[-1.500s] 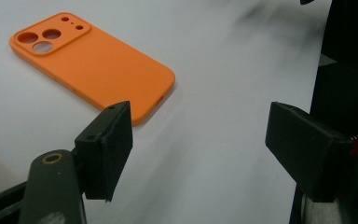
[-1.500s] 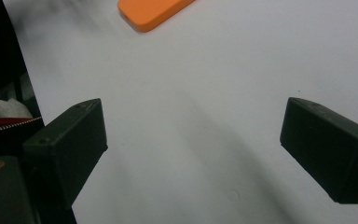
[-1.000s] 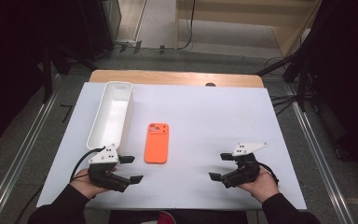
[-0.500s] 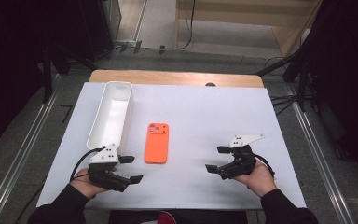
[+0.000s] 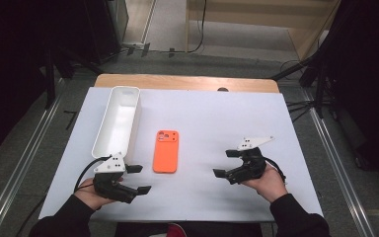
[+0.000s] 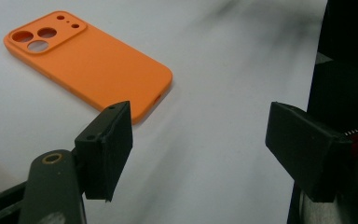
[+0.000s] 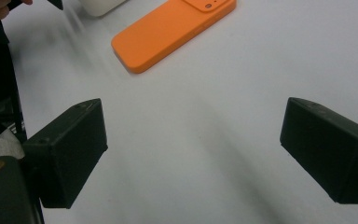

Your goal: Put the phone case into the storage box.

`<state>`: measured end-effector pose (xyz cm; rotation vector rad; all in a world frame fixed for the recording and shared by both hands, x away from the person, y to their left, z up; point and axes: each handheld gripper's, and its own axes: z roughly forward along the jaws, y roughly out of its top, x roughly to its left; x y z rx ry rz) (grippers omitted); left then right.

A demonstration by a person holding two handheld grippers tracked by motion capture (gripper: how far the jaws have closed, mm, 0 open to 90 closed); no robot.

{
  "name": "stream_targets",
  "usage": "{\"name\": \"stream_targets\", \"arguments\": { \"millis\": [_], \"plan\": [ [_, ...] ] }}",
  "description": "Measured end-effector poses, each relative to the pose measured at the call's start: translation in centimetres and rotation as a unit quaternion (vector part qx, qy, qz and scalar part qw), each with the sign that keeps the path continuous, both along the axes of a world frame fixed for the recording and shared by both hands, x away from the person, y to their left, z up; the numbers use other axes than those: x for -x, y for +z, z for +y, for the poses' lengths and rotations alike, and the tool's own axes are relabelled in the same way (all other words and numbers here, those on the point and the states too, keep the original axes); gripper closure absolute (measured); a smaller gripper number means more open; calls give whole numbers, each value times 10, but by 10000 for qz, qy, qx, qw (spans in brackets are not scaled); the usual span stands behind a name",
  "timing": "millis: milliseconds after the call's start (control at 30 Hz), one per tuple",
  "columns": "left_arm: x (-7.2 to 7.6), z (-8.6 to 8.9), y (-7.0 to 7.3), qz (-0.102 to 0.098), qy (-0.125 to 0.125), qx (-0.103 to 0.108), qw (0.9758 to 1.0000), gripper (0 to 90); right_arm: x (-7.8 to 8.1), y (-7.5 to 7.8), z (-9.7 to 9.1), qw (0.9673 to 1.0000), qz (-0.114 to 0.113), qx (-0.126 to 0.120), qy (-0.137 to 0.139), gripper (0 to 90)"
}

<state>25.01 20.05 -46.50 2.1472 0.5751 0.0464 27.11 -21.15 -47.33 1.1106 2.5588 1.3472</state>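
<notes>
Right gripper (image 5: 226,163), jaws spread wide with nothing between them, has edged leftward across the white sheet (image 5: 202,123) over the last second, leaving the lower right of the high view for a spot nearer the middle. You carry it low in your right hand (image 5: 266,181), jaws aimed toward the orange phone case (image 5: 166,150), and it stands well apart from the case. In the right gripper view the case (image 7: 172,32) lies at the top centre of the frame, beyond the open black jaws, with bare sheet in between.

Your left gripper (image 5: 137,178) has not shifted; it sits at the lower left of the high view, jaws parted and holding nothing, just beside the lower corner of the case. The left gripper view puts the case (image 6: 88,65) in the upper left, camera cut-outs at its far end, its near corner just above the left jaw.

The case itself lies flat, back side up, at the centre of the sheet, unmoved, a little right of the long white tray (image 5: 103,129), whose inside is bare.

Judging by this drift, your right hand is opening the approach to the case, while the left waits; no grasp is made yet.
</notes>
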Motion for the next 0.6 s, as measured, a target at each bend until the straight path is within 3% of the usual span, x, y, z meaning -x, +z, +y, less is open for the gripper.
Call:
{"name": "stream_targets", "arguments": {
  "millis": [600],
  "plan": [
    [0, 0, 0, 3, -64, -30, 10000, 235, -16, 9, 20, 9999, -71, -21, 140, 62]
  ]
}}
